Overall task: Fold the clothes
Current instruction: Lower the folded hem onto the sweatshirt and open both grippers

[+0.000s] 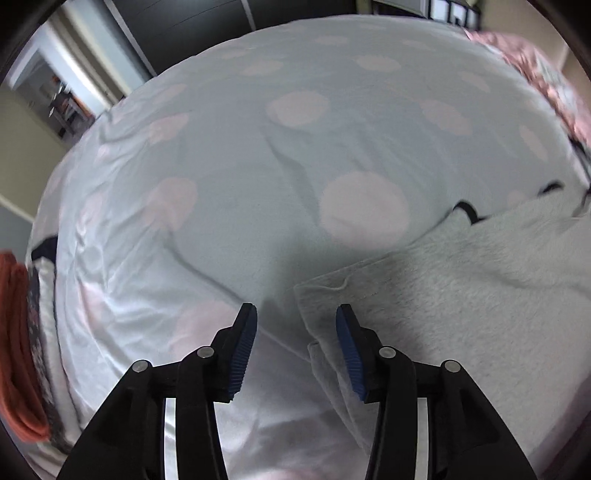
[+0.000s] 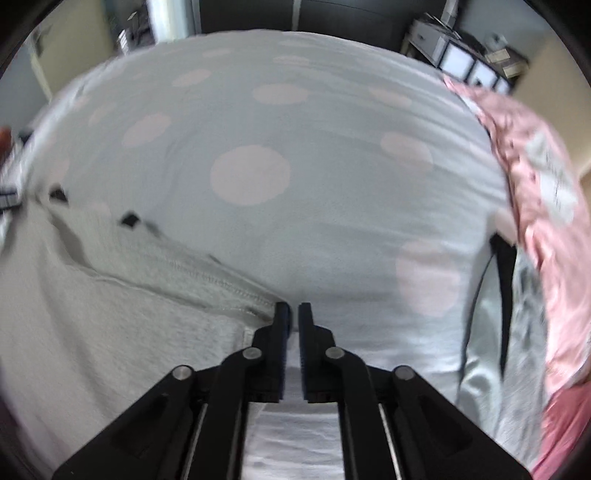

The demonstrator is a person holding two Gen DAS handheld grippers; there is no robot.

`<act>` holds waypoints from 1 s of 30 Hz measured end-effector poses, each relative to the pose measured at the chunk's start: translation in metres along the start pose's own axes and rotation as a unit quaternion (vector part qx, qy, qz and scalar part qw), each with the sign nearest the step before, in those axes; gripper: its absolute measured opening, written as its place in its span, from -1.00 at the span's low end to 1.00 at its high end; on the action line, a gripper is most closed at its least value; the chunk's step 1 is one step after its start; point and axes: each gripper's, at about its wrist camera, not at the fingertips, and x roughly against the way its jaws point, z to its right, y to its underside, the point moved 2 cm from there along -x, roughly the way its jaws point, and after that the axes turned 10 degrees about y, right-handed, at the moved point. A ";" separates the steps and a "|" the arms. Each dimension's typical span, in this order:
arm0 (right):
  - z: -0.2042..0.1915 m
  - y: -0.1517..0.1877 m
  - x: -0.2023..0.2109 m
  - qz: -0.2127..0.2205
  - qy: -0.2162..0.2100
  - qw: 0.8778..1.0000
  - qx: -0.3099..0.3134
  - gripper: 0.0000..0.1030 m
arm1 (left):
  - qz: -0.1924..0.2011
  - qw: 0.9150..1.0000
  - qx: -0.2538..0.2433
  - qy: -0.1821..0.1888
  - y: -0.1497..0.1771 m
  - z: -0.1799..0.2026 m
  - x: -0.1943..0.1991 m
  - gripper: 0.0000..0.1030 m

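On the bed, my left gripper (image 1: pixel 295 321) hangs wide apart over a corner of the grey sweatshirt (image 1: pixel 461 288), probably lined up to pinch that edge. My right gripper (image 2: pixel 293 314) is nearly clenched beside the zipper (image 2: pixel 221 284); too blurry to say if it's pinching fabric. Sweatshirt's spread across the polka-dot duvet (image 2: pixel 251 173), pink fabric (image 2: pixel 535 184) at the side, dark wardrobe (image 1: pixel 192 22) behind.

Pale blue bedcover (image 1: pixel 280 155) with pink dots, heather-grey garment (image 1: pixel 461 295), pink patterned fabric (image 2: pixel 535 177), orange cloth (image 1: pixel 14 350).
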 end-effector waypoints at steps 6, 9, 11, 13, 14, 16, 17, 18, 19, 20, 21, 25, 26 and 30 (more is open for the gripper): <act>0.024 0.020 0.038 0.007 -0.058 0.994 -0.093 -0.63 | 0.020 0.997 0.074 0.025 0.030 -0.004 0.044 -0.06; 0.018 0.034 0.047 0.009 -0.065 0.994 -0.092 -0.63 | 0.016 0.992 0.115 0.039 0.055 -0.002 0.042 -0.06; 0.011 0.041 0.045 0.004 -0.075 0.993 -0.096 -0.63 | 0.013 0.988 0.143 0.049 0.072 0.000 0.041 -0.06; 0.001 0.045 0.042 0.003 -0.076 0.993 -0.093 -0.62 | 0.010 0.984 0.168 0.057 0.088 0.002 0.040 -0.06; -0.003 0.045 0.036 0.003 -0.069 0.993 -0.091 -0.62 | 0.008 0.983 0.173 0.059 0.093 0.005 0.037 -0.06; -0.012 0.041 0.025 -0.001 -0.061 0.994 -0.091 -0.62 | 0.002 0.982 0.179 0.063 0.102 0.009 0.033 -0.06; -0.015 0.038 0.020 0.001 -0.056 0.994 -0.093 -0.62 | -0.002 0.982 0.179 0.065 0.105 0.011 0.031 -0.06; -0.017 0.037 0.015 -0.003 -0.050 0.994 -0.093 -0.62 | -0.004 0.982 0.175 0.065 0.107 0.012 0.030 -0.06; -0.018 0.035 0.010 -0.006 -0.043 0.995 -0.092 -0.62 | -0.005 0.983 0.170 0.063 0.108 0.013 0.031 -0.06; -0.019 0.034 0.004 -0.010 -0.036 0.995 -0.091 -0.62 | -0.006 0.984 0.165 0.060 0.108 0.014 0.031 -0.06; -0.021 0.032 -0.001 -0.014 -0.030 0.995 -0.090 -0.71 | -0.006 0.985 0.160 0.058 0.108 0.013 0.032 -0.06; -0.011 0.029 -0.007 -0.011 -0.012 0.994 -0.105 -0.94 | -0.009 0.986 0.156 0.063 0.109 0.008 0.033 -0.06; -0.005 0.029 -0.008 -0.011 -0.013 0.993 -0.117 -0.94 | -0.011 0.985 0.158 0.069 0.110 0.008 0.033 -0.06; 0.013 0.031 -0.008 -0.015 -0.019 0.985 -0.170 -0.89 | -0.015 0.981 0.169 0.094 0.117 0.008 0.034 -0.05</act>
